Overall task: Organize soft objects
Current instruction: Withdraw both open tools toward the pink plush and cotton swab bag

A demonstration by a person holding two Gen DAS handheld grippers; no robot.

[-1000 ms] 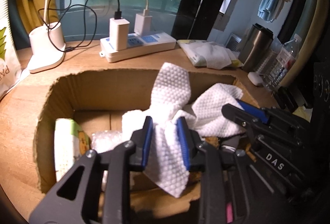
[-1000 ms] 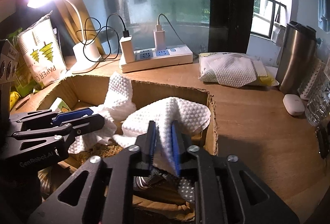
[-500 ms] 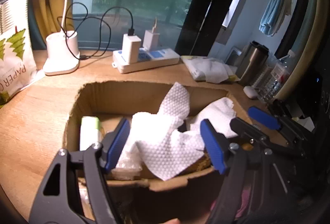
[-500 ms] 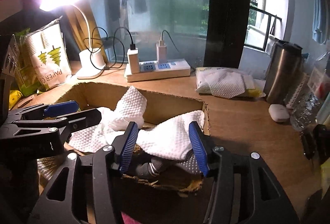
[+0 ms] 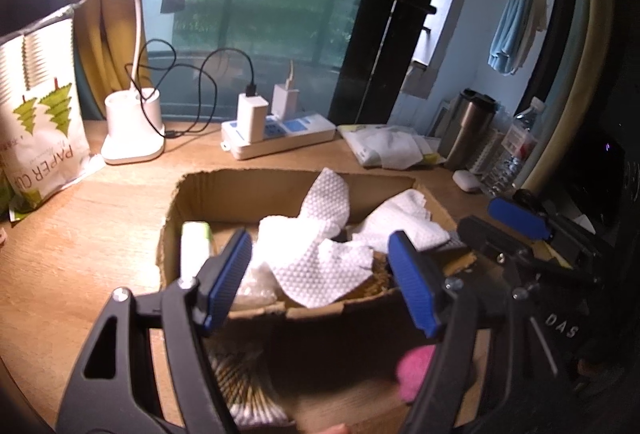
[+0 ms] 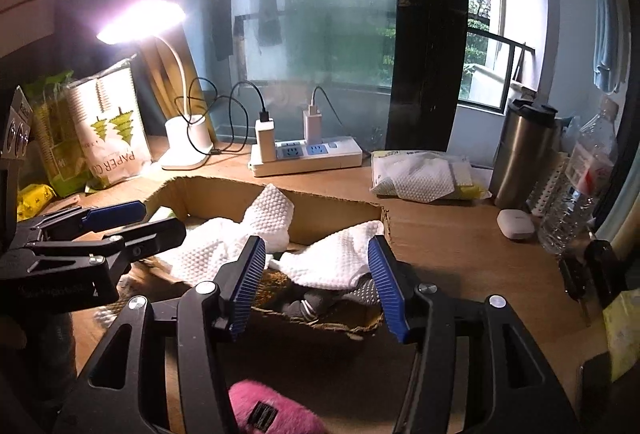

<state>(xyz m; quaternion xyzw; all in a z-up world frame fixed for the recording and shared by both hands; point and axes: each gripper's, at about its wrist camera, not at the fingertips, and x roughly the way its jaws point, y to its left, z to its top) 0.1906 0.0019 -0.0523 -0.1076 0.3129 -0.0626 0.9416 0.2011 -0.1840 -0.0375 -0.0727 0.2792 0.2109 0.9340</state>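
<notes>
A white dimpled cloth (image 5: 320, 270) lies crumpled across the inside of the cardboard box (image 5: 248, 194), one end standing up against the back wall. My left gripper (image 5: 318, 246) hangs open above the box's near edge, its blue pads clear of the cloth. My right gripper (image 6: 316, 246) is also open, over the cloth's right end (image 6: 332, 258), and touches nothing. Each gripper shows in the other's view: the right gripper (image 5: 496, 222) and the left gripper (image 6: 164, 218). A pink plush thing (image 6: 272, 410) lies below the right gripper, in front of the box (image 6: 336, 210).
A lit desk lamp (image 5: 134, 130), a power strip (image 5: 280, 138) with chargers and a paper cup bag (image 5: 40, 122) stand behind the box. To the right are a wipes pack (image 6: 420, 174), a steel tumbler (image 6: 524, 154), a water bottle (image 6: 580, 178) and a small white case (image 6: 516, 224).
Both grippers were shut on the white cloth a second ago. They have opened, let it drop into the box, and drawn back and upward from it.
</notes>
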